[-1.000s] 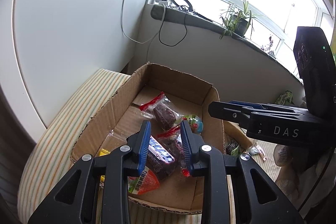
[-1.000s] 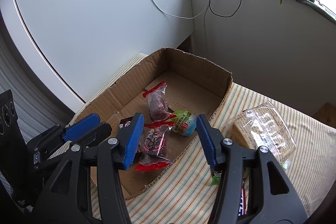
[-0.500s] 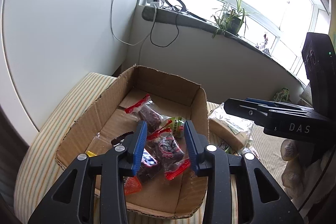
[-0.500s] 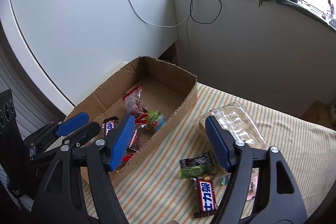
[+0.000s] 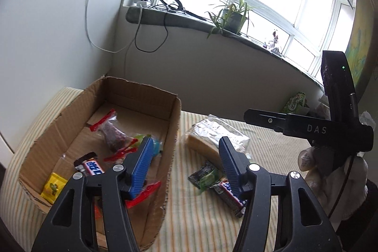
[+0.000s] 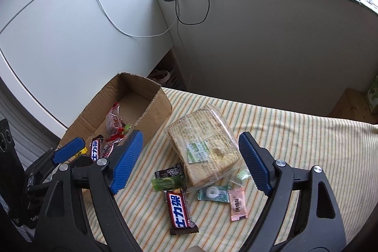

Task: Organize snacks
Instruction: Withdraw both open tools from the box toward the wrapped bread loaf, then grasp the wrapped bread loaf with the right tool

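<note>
- Nearest, only the right wrist view shows a pink sweet (image 6: 238,204) and a teal sweet (image 6: 213,193) beside the chocolate bar (image 6: 180,211).
- The right gripper (image 6: 189,158) is opening wide and empty over the cracker pack (image 6: 203,141).
- The left gripper (image 5: 184,164) is opening, empty.
- Only the left wrist view shows the yellow packet (image 5: 53,185) in the cardboard box (image 5: 174,134), far left.

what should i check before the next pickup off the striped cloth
1. Right gripper holding nothing: ok, jaws opening, with the cracker pack showing between them but untouched.
2. Left gripper holding nothing: ok, jaws opening, nothing pinched.
3. Snacks left outside the cardboard box: not ok, the chocolate bar, green candy, pink sachet and teal sachet lie on the cloth.
4. Room in the box: ok, bare floor at its far end.
5. Cracker pack free to lift: cannot tell, its near edge overlaps small wrappers.
6. Grippers apart: ok, the left is over the box's near end.
</note>
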A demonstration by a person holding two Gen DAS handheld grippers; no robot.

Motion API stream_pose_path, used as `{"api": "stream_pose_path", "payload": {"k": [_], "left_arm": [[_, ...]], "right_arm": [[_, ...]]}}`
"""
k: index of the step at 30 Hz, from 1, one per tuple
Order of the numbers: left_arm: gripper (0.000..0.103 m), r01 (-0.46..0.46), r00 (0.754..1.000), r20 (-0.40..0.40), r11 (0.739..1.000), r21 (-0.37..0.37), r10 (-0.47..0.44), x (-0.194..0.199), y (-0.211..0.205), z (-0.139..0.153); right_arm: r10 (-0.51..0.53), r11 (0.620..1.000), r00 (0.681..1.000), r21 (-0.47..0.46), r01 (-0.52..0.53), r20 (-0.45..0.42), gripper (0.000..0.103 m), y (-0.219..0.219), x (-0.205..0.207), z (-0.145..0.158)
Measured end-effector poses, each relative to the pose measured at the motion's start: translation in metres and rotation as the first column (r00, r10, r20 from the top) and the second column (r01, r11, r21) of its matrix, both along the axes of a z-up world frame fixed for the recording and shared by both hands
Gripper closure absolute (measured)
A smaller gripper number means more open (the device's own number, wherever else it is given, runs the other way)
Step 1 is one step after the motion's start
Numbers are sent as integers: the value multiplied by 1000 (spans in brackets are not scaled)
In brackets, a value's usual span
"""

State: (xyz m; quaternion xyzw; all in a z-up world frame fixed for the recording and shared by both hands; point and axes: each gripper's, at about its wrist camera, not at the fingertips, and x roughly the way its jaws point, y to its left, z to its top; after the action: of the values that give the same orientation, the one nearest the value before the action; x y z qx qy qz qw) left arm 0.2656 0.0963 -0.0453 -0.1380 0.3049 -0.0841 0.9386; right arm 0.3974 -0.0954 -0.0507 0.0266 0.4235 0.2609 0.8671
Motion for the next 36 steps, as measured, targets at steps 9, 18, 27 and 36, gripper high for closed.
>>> {"api": "stream_pose_path", "payload": {"k": [9, 18, 27, 36], "left_arm": [[46, 109, 993, -52, 994, -17, -109, 20, -45, -15], [42, 150, 979, -130, 986, -69, -158, 41, -64, -36], [42, 161, 971, -175, 986, -44, -166, 56, -80, -47], [35, 125, 961, -236, 988, -90, -143, 74, -70, -64]], "right_arm": [[11, 1000, 996, 27, -9, -88, 18, -23, 26, -26], [84, 995, 981, 65, -74, -173, 18, -17, 48, -57], [139, 990, 963, 69, -126, -233, 18, -6, 65, -80], [169, 983, 949, 121, -141, -265, 19, -3, 68, -93]]}}
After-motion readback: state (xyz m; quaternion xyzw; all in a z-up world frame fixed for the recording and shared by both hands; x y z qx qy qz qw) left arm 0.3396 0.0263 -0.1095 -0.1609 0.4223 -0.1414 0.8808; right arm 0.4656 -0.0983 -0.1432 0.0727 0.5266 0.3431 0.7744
